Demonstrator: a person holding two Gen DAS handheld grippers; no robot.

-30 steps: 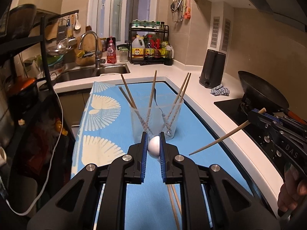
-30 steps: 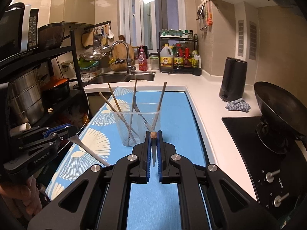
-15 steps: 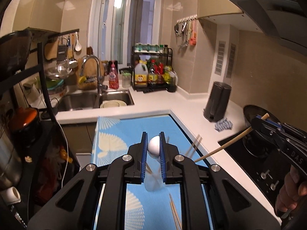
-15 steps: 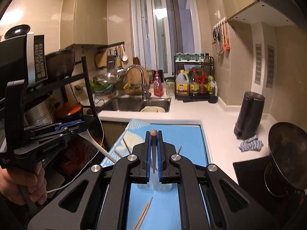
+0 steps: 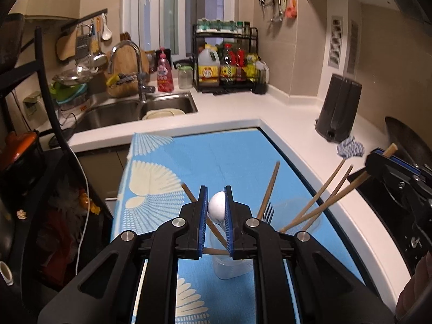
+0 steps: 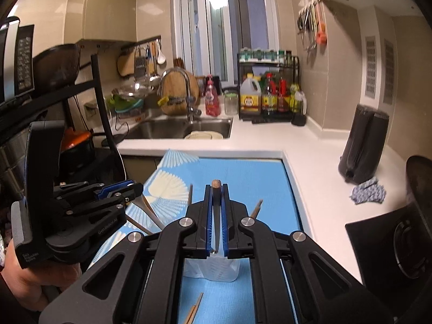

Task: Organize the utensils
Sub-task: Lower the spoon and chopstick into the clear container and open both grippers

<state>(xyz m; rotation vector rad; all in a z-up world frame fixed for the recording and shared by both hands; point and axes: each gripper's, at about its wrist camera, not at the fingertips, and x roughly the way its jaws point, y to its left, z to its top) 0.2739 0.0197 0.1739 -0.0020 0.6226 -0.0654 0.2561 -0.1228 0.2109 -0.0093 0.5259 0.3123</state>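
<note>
Over a clear cup (image 5: 232, 264) on the blue-matted desk (image 5: 237, 156), left gripper (image 5: 216, 210) jaws clamp a white spoon (image 5: 216, 207); right gripper (image 6: 216, 216) jaws clamp a chopstick (image 6: 215, 186). Lower each tip inside the rim before releasing.

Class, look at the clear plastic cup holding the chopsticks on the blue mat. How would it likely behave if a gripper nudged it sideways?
The clear cup looks thin-walled, so it is probably light and would slide easily on the blue mat. The chopsticks lean far out over its rim, so it seems top-heavy and apt to tip. Its walls may flex if squeezed.
</note>
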